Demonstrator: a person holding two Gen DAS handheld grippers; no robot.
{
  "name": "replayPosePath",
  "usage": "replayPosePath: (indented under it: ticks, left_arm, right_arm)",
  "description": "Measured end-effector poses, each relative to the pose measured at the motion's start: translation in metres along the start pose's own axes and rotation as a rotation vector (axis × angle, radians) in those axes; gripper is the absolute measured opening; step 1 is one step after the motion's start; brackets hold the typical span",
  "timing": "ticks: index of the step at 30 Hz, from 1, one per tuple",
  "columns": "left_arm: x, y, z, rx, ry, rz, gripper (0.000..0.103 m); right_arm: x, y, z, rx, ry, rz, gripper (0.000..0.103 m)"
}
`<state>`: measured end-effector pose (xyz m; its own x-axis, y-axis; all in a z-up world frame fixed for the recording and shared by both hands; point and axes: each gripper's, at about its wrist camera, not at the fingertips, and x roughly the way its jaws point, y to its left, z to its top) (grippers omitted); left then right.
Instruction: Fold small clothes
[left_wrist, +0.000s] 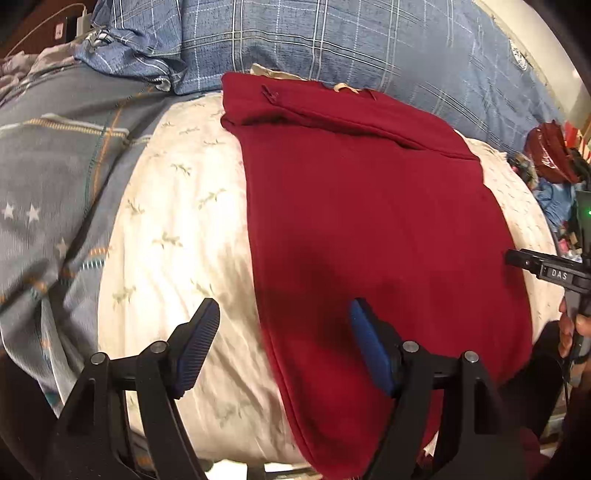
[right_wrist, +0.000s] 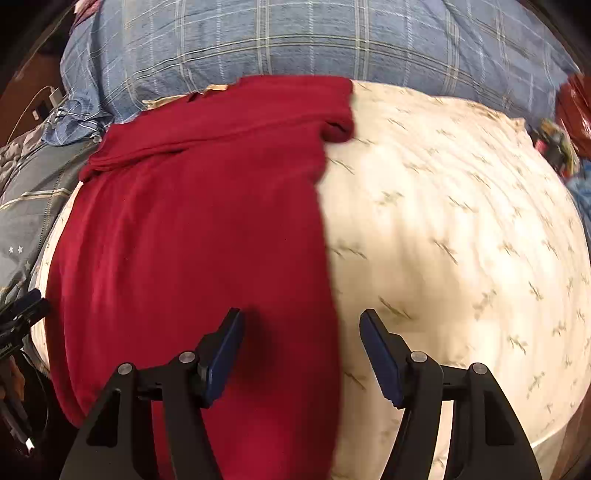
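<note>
Bedding fills my view: a grey star-print quilt (left_wrist: 48, 177) on the left, then a cream pillow (left_wrist: 177, 206) carrying the red garment (left_wrist: 354, 206), which lies flat from the blue plaid pillow (left_wrist: 332, 37) at the far edge down over the near edge. My left gripper (left_wrist: 284, 325) hangs released over the garment's left hem, nothing pinched. My right gripper (right_wrist: 301, 332) straddles its right hem, jaws parted, gripping nothing, with bare cream pillow beyond.
</note>
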<state>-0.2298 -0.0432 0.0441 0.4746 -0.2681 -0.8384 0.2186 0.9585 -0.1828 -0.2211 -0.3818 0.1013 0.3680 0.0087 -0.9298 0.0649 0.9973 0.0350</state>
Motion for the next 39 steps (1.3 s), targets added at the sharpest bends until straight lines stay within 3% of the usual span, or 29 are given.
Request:
replayPosePath:
  ticks: [8, 12, 14, 15, 16, 21, 24, 27, 30, 35, 36, 38, 39]
  left_arm:
    - [0.0, -0.004, -0.028, -0.019, 0.09, -0.081, 0.073]
    - [0.003, -0.007, -0.034, -0.036, 0.087, -0.083, 0.073]
    - [0.002, -0.008, -0.033, -0.031, 0.096, -0.089, 0.073]
    - [0.002, -0.007, -0.033, -0.033, 0.101, -0.095, 0.073]
    - [0.001, -0.006, -0.033, -0.038, 0.105, -0.101, 0.073]
    - [-0.003, 0.001, -0.042, -0.09, 0.14, -0.158, 0.073]
    - [-0.003, 0.003, -0.046, -0.099, 0.16, -0.165, 0.073]
    - [-0.003, 0.001, -0.047, -0.1, 0.175, -0.176, 0.073]
    - [0.001, -0.001, -0.049, -0.1, 0.198, -0.213, 0.073]
    - [0.003, -0.006, -0.048, -0.074, 0.195, -0.204, 0.073]
    - [0.003, -0.007, -0.048, -0.072, 0.195, -0.204, 0.073]
    - [0.002, -0.006, -0.048, -0.067, 0.196, -0.203, 0.063]
    - [0.002, -0.006, -0.048, -0.062, 0.2, -0.195, 0.045]
  right_arm:
    - [-0.006, -0.024, -0.037, 0.024, 0.101, 0.145, 0.069]
    - [-0.007, -0.024, -0.048, 0.022, 0.083, 0.185, 0.069]
    - [-0.008, -0.018, -0.05, -0.005, 0.071, 0.156, 0.055]
    - [-0.009, -0.014, -0.051, -0.032, 0.068, 0.148, 0.023]
    - [-0.011, -0.01, -0.051, -0.061, 0.067, 0.158, 0.013]
    - [-0.023, -0.013, -0.052, -0.083, 0.06, 0.234, 0.01]
    - [-0.016, -0.022, -0.056, -0.048, 0.108, 0.261, 0.019]
    - [-0.008, -0.032, -0.061, 0.024, 0.15, 0.367, 0.039]
    - [-0.009, -0.026, -0.067, -0.007, 0.164, 0.398, 0.041]
    - [-0.009, -0.024, -0.069, -0.014, 0.168, 0.43, 0.041]
    - [-0.009, -0.023, -0.07, -0.022, 0.166, 0.434, 0.037]
    - [-0.011, -0.017, -0.069, -0.059, 0.157, 0.438, 0.009]
    - [-0.011, -0.015, -0.069, -0.064, 0.161, 0.456, 0.009]
